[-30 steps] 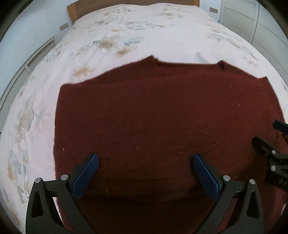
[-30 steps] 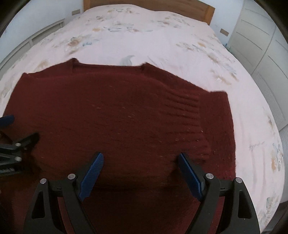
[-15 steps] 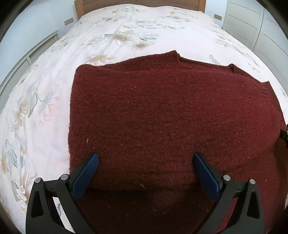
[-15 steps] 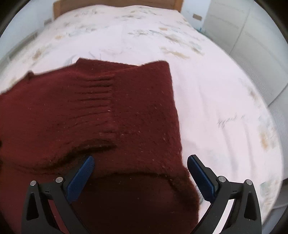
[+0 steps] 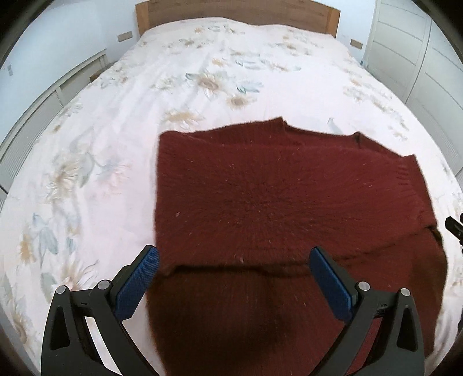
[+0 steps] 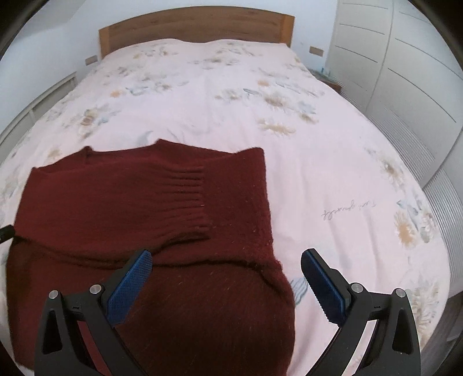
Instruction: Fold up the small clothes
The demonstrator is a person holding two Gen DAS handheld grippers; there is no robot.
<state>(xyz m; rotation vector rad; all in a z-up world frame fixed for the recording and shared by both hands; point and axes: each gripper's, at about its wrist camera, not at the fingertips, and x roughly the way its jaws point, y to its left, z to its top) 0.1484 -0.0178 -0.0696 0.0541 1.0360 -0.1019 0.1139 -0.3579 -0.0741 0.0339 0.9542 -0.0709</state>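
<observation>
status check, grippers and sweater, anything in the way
Left gripper open, nothing held. Right gripper open, nothing held. Dark red sweater lies folded on the floral bedspread. Nothing in the way.

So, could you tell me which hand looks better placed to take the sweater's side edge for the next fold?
Probably the right. The right tool, open, straddles the sweater's right edge, with the ribbed cuff just ahead. The left tool, also open, sits mostly over the body, though its left finger is near the other edge.

Wooden-framed bed (image 5: 237,13), floral white bedspread (image 5: 202,86), folded dark red sweater (image 5: 275,196) lying flat on it
</observation>
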